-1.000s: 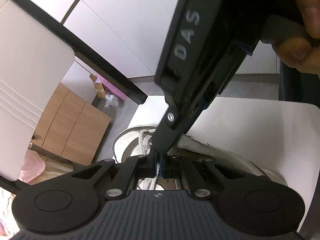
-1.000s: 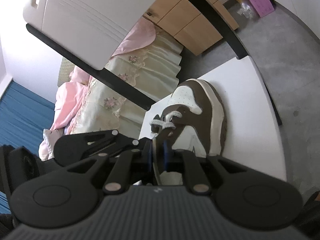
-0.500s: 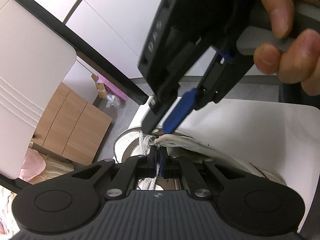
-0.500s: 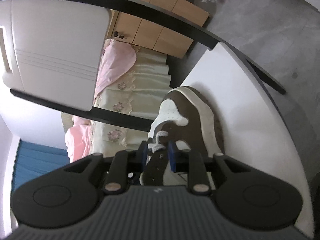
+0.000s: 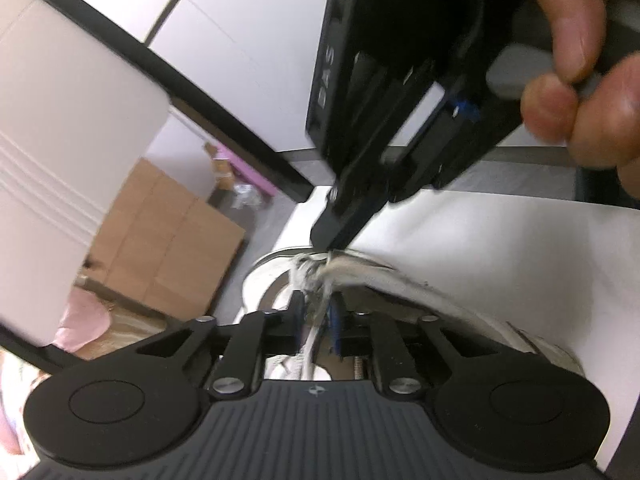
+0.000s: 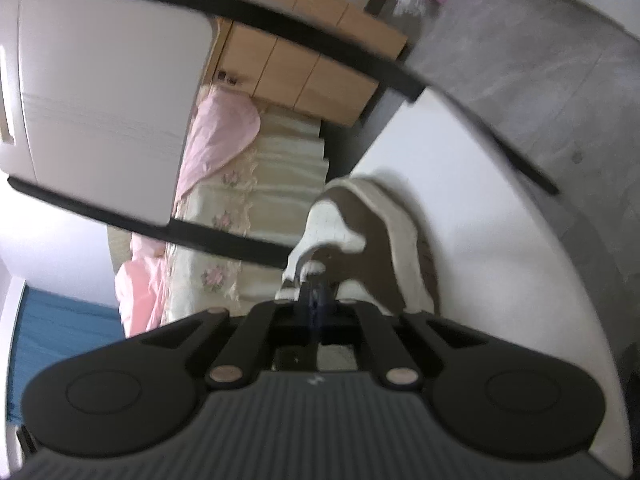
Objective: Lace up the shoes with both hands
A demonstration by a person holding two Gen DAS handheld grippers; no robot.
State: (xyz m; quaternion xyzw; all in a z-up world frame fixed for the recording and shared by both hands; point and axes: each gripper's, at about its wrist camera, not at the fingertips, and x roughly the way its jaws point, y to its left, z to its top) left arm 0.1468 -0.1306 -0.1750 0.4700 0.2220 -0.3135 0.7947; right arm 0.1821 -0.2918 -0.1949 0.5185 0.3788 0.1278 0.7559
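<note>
Shift since earlier frames: right gripper [image 5: 340,236] rolled and dropped back onto the lacing, jaws just closing from a spread stance to pressed together; left gripper [image 5: 318,312] jaws just easing apart from a tight pinch.
Left gripper state: slightly parted, white lace [image 5: 310,344] running between the fingers; pads no longer seen pressing on it.
Right gripper state: pressed together at the tip, right at the lace bundle [image 5: 310,270] in the left wrist view; pinching a strand or merely touching it, cannot tell through the blur.
Holding hand: fingers of the person's right hand [image 5: 576,80] wrapped round the right gripper's handle and trigger.
Shoe location: brown-and-white sneaker [image 6: 360,240] lying on the white table [image 6: 500,260], toe pointing away from the right wrist camera, near the table's far edge, beside the bed [image 6: 256,220].
Shoe relative to grippers: tongue and eyelet area directly under and touching both tips; left fingers low over the shoe opening, right tip just above and beyond them at the collar [image 5: 400,280].
Progress: judged mid-task, looking like a hand-over of the lace from left to right; some lace already crossed near the toe-side eyelets [image 6: 312,268], upper eyelets apparently unfinished, no bow in sight.
Left to do: likely pulling the strand through, threading the remaining eyelets, tightening and tying.
Background: wooden cabinet [image 6: 320,68], grey floor [image 6: 540,60].
</note>
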